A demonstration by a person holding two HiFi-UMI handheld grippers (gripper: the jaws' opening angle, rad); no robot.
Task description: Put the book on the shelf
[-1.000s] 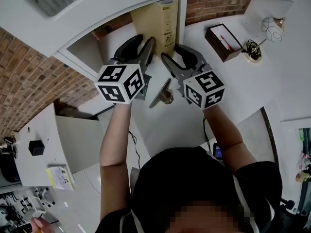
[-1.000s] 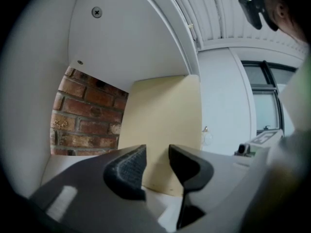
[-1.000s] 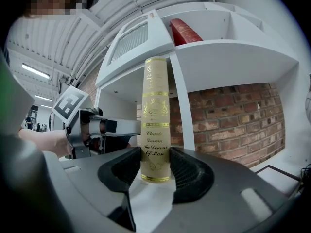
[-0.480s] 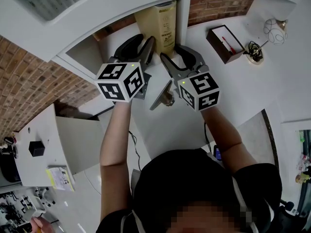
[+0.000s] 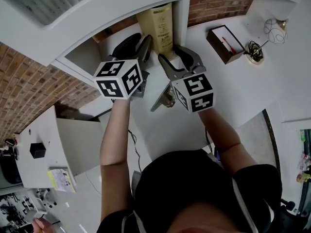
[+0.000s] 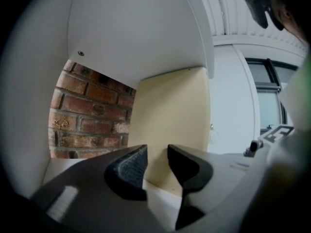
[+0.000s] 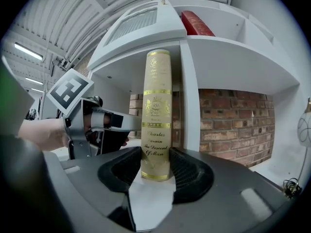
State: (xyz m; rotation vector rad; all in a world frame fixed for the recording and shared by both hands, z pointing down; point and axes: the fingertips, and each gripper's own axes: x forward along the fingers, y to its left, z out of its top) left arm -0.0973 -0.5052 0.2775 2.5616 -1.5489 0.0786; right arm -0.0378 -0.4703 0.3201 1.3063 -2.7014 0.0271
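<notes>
Brick wall (image 5: 29, 81) in red-brown backs a white shelf unit (image 5: 87, 18). The tall cream hardback book with gilt lettering (image 7: 156, 110) stands upright in a lower compartment, just beside the white upright divider (image 7: 189, 110) on its right. The right gripper (image 7: 156, 168) has its ribbed black pads pressed on either side of the foot of the spine, so the book is clamped there. The left gripper (image 6: 156, 155) points at the broad cream cover from the left. Its jaws have just been closing, yet a gap remains and nothing sits between them.

The step in hand looks like seating the book. To do it well, the right gripper should keep the spine vertical, ease the book back into the compartment, and part its jaws only once the base rests flat on the board. No neighbouring book shows on the left to prop it, so the left gripper could steady the cover with its tips against a topple that way. The right gripper should then draw straight back along its own line, so that a pad does not drag the book out again.

The right jaws cover the base, so whether it touches the board cannot be told. Nor is it clear whether the book touches the divider. In the head view the upper board cuts off the top of the book. The small metal object (image 5: 165, 97) below the grippers is too unclear to name.
</notes>
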